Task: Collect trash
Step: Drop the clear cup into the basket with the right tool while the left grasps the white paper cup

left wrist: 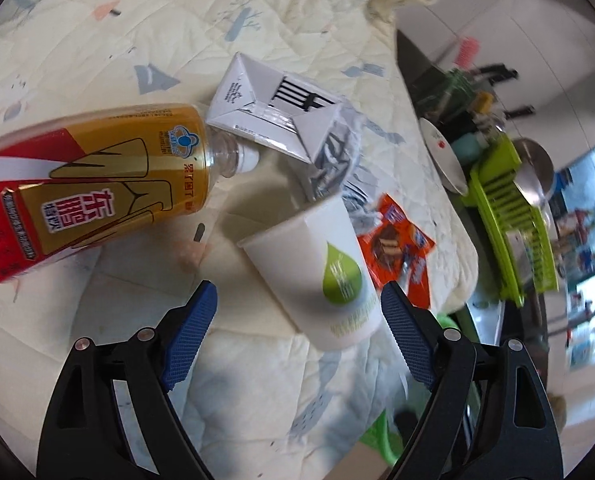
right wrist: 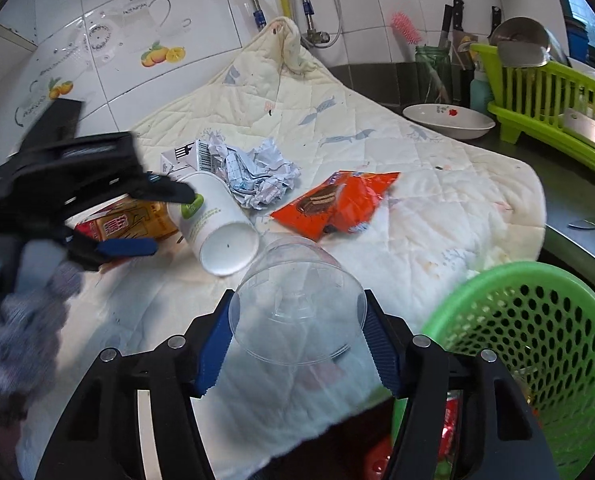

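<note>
Quilted mat [left wrist: 97,60], left tool [left wrist: 297,304] spread over paper cup [left wrist: 325,264], right tool [right wrist: 297,320] clamping clear cup [right wrist: 297,300]

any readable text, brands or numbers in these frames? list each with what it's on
"东鹏" and "特饮": red panel on the drink bottle label.
Other print on the bottle: too small to read.
White carton: barcode and small print, unreadable.
Paper cup: green drop logo, text under it blurred.
Orange wrapper: lettering blurred.
Crumpled paper: print unreadable.
Clear plastic cup in the right gripper: no text.
</note>
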{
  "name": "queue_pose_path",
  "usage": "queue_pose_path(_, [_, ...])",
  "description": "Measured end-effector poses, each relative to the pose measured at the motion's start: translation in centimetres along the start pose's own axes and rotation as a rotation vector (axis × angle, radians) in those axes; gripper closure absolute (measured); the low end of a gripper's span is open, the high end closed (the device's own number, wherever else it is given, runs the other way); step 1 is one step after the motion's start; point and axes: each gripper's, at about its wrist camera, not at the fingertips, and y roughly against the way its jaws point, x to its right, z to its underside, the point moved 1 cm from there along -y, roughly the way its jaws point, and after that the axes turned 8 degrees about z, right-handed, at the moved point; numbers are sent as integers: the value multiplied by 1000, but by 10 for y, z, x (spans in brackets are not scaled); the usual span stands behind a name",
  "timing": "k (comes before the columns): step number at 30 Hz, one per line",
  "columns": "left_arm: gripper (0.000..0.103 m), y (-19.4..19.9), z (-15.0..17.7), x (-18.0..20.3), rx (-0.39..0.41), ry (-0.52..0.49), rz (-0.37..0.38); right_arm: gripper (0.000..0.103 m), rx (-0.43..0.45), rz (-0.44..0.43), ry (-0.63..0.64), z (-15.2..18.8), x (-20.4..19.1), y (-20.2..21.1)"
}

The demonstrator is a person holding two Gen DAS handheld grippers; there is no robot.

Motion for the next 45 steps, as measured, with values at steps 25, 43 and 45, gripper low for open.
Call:
queue_pose_path(25, [39, -27, 0, 1, 24, 108, 1, 43, 23, 140, -131, 38, 82, 63])
queue_pose_path(43, [39, 0, 61, 73, -93, -234, 122, 42, -90, 340, -275, 78, 164, 73])
queue_pose_path(45, [39, -6, 69, 83, -114, -265, 136, 42, -103, 349, -296, 83, 172, 71])
